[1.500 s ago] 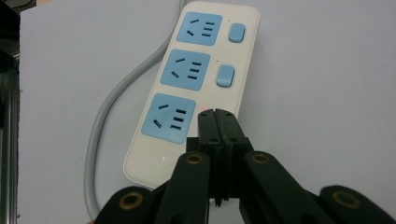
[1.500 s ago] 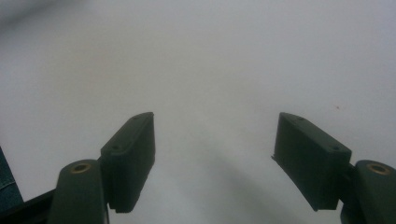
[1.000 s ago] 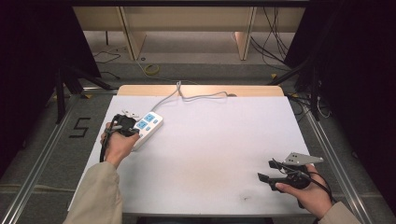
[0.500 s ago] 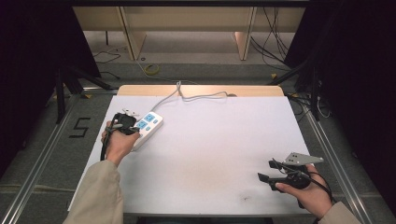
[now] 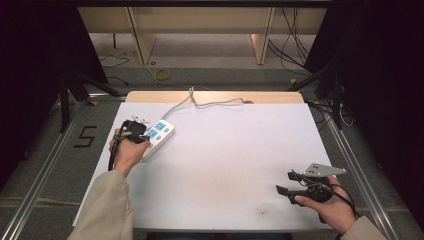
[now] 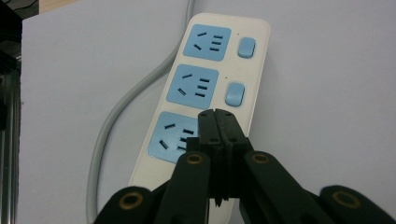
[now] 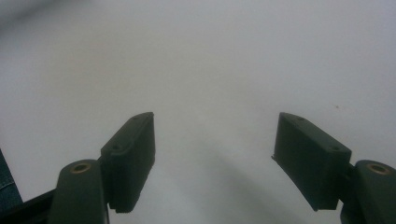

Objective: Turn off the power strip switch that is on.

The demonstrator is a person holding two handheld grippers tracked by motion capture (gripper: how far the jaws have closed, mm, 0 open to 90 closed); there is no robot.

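Note:
A white power strip with blue sockets lies at the far left of the white table. Its grey cable runs off the far edge. My left gripper is shut with nothing between its jaws. In the left gripper view its tips hang over the nearest blue socket of the strip, beside the two switches. My right gripper stands open near the front right of the table, over bare white surface.
A wooden board borders the table's far edge. Metal rails run along both sides, and a "5" mark is on the floor at the left. Cables lie on the floor behind the table.

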